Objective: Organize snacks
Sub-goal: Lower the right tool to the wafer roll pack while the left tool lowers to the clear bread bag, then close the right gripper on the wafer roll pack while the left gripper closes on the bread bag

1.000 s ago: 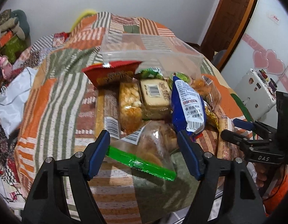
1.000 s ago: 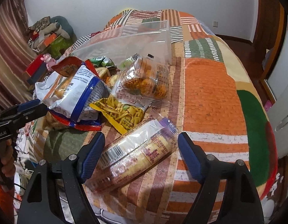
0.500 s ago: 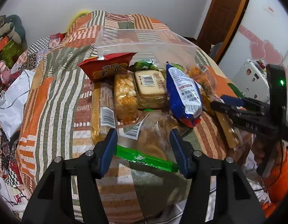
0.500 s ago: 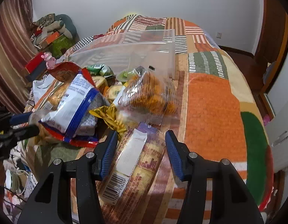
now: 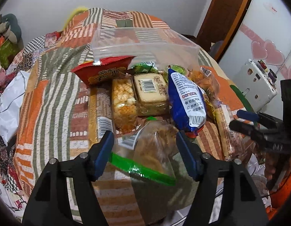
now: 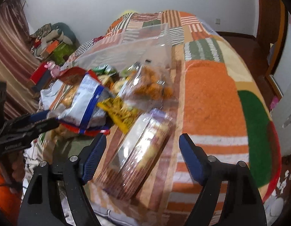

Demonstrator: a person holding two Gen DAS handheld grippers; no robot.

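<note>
Several snack packs lie in a heap on a patchwork bedspread (image 5: pixel 51 94). My left gripper (image 5: pixel 145 150) is open, its jaws either side of a clear bag of pastries with a green zip strip (image 5: pixel 154 150). Beyond it lie a blue and white bag (image 5: pixel 186 101), a beige cake pack (image 5: pixel 151 92), a puffed-snack pack (image 5: pixel 123 101) and a red bag (image 5: pixel 104 71). My right gripper (image 6: pixel 141 158) is open around a long biscuit pack (image 6: pixel 137 158), not touching it. A clear plastic box (image 5: pixel 145 43) stands behind the heap.
The right gripper shows at the right edge of the left wrist view (image 5: pixel 262 128). A white plastic bag (image 5: pixel 8 101) lies at the bed's left. A wooden door (image 5: pixel 226 11) and white cabinet stand at the right. The bed's near edge is just below both grippers.
Both grippers narrowed half a second ago and have opened wider again. The right wrist view is blurred, and the long biscuit pack now lies lower between its jaws.
</note>
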